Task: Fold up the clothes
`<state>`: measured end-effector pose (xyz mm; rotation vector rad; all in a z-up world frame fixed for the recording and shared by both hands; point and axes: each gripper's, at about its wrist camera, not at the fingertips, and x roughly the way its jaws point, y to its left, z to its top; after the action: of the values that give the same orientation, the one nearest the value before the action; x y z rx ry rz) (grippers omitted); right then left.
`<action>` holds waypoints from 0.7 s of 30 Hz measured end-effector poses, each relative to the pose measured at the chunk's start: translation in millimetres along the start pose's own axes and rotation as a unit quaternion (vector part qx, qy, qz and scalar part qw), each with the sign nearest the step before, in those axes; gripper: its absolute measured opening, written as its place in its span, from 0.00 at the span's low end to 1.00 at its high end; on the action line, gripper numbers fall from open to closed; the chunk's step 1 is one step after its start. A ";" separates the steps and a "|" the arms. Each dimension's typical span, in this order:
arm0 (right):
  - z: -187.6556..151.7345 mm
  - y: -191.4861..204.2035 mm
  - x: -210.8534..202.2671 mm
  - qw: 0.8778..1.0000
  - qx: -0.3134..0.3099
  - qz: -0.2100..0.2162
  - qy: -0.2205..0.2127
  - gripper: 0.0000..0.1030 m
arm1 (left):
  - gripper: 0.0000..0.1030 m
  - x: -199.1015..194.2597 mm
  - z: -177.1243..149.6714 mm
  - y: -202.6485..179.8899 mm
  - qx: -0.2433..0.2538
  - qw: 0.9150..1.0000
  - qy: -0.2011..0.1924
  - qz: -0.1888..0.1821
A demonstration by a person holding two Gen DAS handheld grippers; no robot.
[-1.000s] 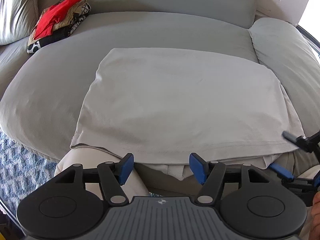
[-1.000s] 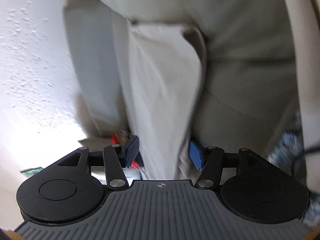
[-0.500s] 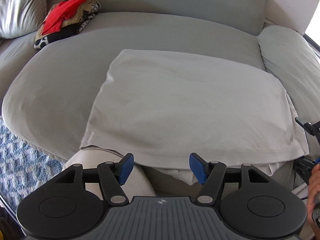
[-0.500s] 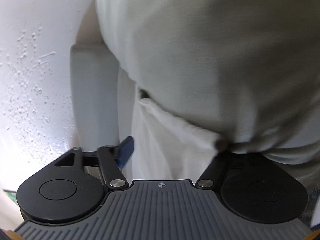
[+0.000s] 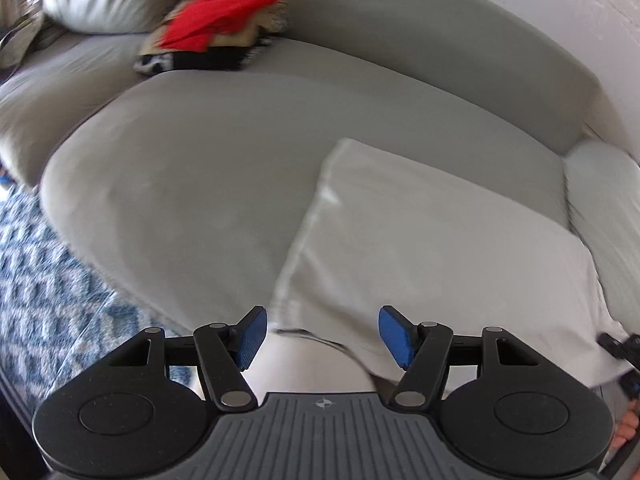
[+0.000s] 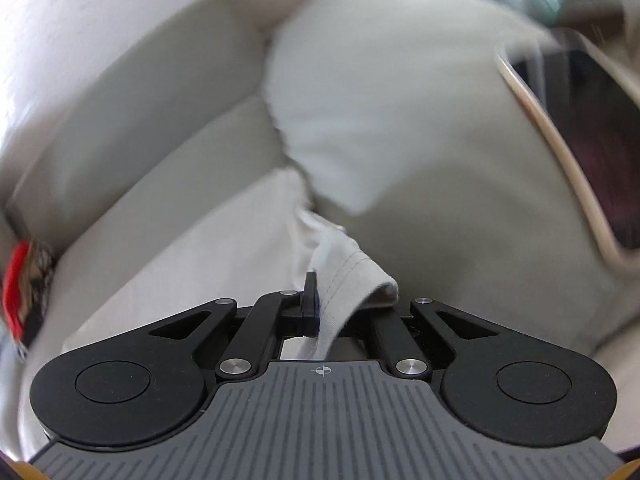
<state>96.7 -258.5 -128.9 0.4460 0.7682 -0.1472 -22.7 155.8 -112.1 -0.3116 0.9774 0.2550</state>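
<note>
Right gripper (image 6: 320, 304) clamped on hem of pale grey garment (image 5: 440, 248); left gripper (image 5: 322, 334) spread, empty.
Garment lies folded on grey sofa seat cushion (image 5: 192, 184), near edge overhanging; hem corner is pinched between right pads.

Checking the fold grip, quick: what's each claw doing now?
Left claw: open, empty.
Right claw: just closed on the pale garment's hem.
</note>
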 end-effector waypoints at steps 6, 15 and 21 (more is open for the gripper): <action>-0.8 122.7 -39.4 0.978 -0.194 0.035 -0.066 0.03 | 0.60 -3.0 11.7 41.9 -0.047 0.999 -0.006 0.016; -134.6 266.6 -44.8 0.905 -0.383 0.172 0.061 0.03 | 0.60 -12.0 16.2 97.4 -0.115 0.993 -0.011 0.021; -154.4 264.7 -31.7 0.907 -0.369 0.160 0.127 0.03 | 0.61 -17.5 7.9 120.4 -0.135 0.991 -0.004 0.025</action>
<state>51.9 46.0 -115.4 -0.1425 0.9292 0.5122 -68.0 269.0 -110.6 -0.5335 0.9444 0.4355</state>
